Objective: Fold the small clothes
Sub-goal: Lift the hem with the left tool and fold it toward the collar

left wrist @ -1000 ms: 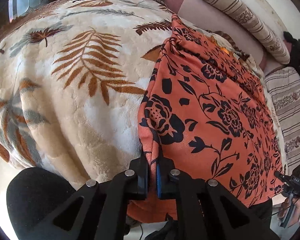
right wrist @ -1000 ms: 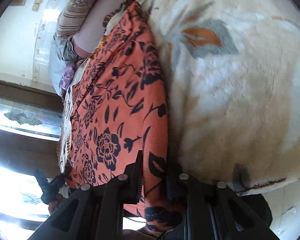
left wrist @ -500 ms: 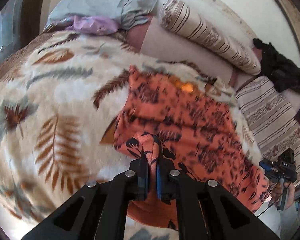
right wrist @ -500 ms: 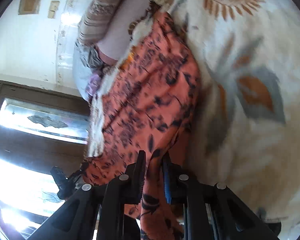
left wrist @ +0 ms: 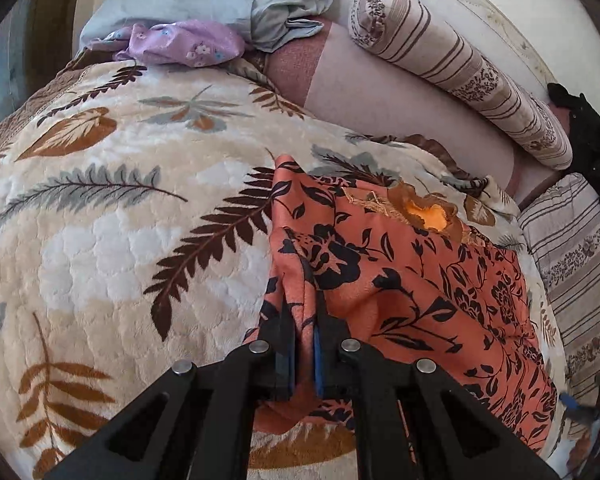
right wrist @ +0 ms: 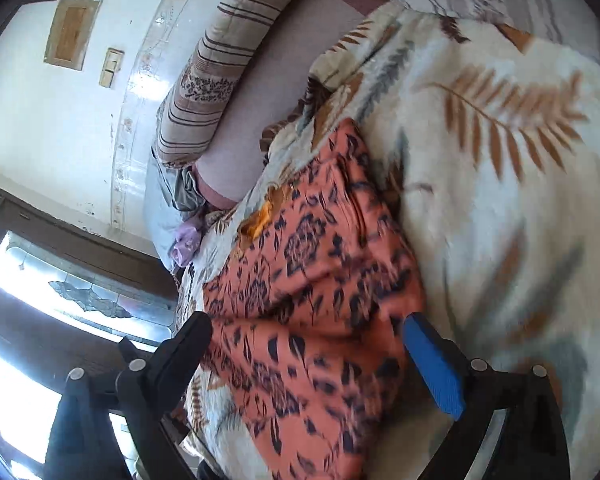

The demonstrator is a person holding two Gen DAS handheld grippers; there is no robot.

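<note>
While lying on one leaf-print blanket (left wrist: 100, 260), one orange garment (left wrist: 400, 280): left claw (left wrist: 302, 344) pinching it, right claw (right wrist: 304, 344) spread wide.

We're in a home bedroom: a bed under a leaf-print blanket (left wrist: 112, 240), a striped bolster (left wrist: 460, 68) upper right, loose clothes (left wrist: 188, 40) heaped upper left.
</note>
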